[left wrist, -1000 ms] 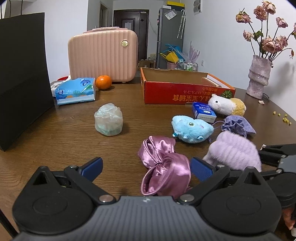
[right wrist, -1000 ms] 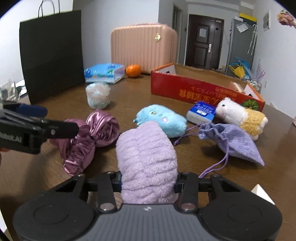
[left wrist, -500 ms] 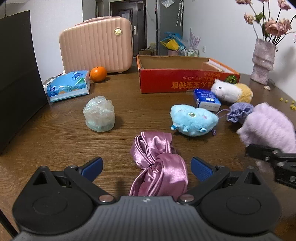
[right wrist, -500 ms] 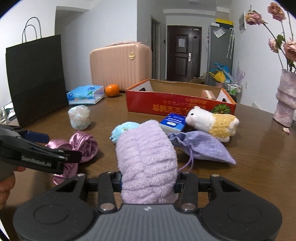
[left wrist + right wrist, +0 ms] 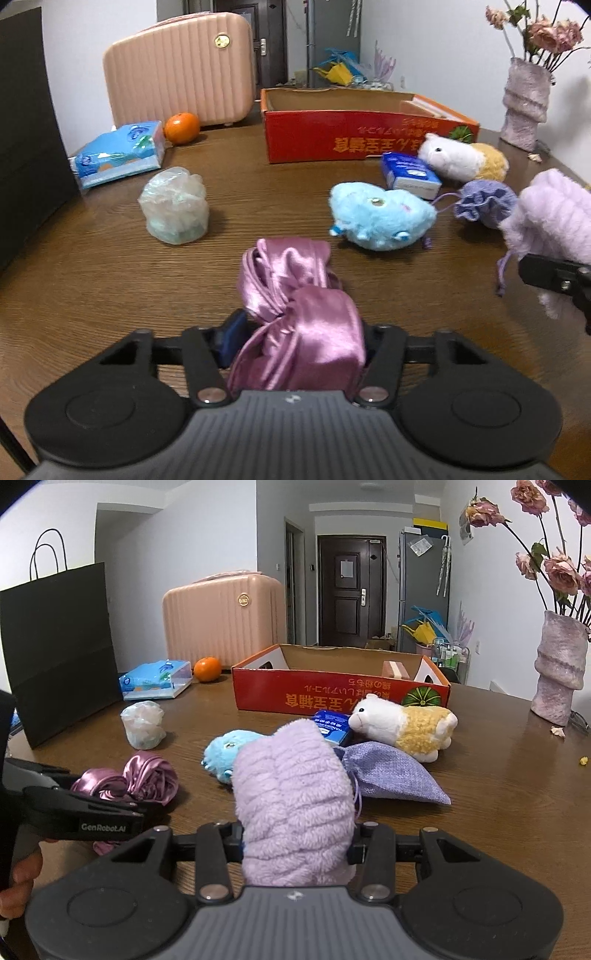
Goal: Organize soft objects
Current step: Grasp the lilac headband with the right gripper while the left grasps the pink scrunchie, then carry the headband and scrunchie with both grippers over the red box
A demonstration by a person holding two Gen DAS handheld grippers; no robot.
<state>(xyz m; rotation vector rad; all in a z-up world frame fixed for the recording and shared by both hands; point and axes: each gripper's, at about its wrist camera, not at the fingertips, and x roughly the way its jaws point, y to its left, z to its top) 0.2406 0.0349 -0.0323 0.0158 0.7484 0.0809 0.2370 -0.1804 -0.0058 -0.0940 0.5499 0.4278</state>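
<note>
Two soft items in hand: my left gripper (image 5: 299, 350) is closing, pink satin cloth (image 5: 295, 295) between its jaws on the table (image 5: 110, 277); my right gripper (image 5: 297, 843) clamps the lilac fleece roll (image 5: 291, 797). Red box (image 5: 332, 694) appears to hold no soft items; blue plush (image 5: 380, 216), alpaca plush (image 5: 402, 723), purple pouch (image 5: 391, 775) remain.

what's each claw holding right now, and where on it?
Right claw: shut on the near end of the fluffy lilac pouch. Left claw: jaws closing around the near loop of the pink satin scrunchie, which lies between them on the table.
</note>
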